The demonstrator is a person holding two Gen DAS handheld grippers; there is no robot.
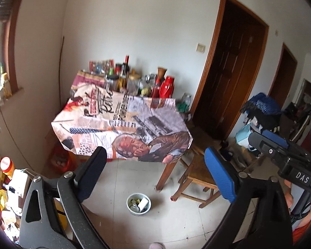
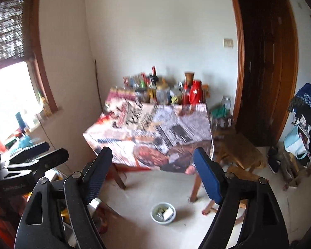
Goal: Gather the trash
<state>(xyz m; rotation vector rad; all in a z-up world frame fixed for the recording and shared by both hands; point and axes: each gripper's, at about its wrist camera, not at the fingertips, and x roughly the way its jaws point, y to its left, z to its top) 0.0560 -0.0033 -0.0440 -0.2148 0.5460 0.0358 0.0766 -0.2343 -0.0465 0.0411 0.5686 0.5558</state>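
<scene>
A small white bowl stands on the pale tile floor in front of the table; it holds a few cans and a white box. The right wrist view shows the same bowl. My left gripper hangs high above the floor, open, with nothing between its fingers; the table front and floor show through the gap. My right gripper is open and empty too, at about the same height. The right gripper also shows at the right edge of the left wrist view, and the left gripper at the left edge of the right wrist view.
A table under a newspaper-print cloth carries several bottles and jars along its back edge. A wooden stool stands right of it. Dark doorways are behind, clothes and bags pile at the right, clutter at the left.
</scene>
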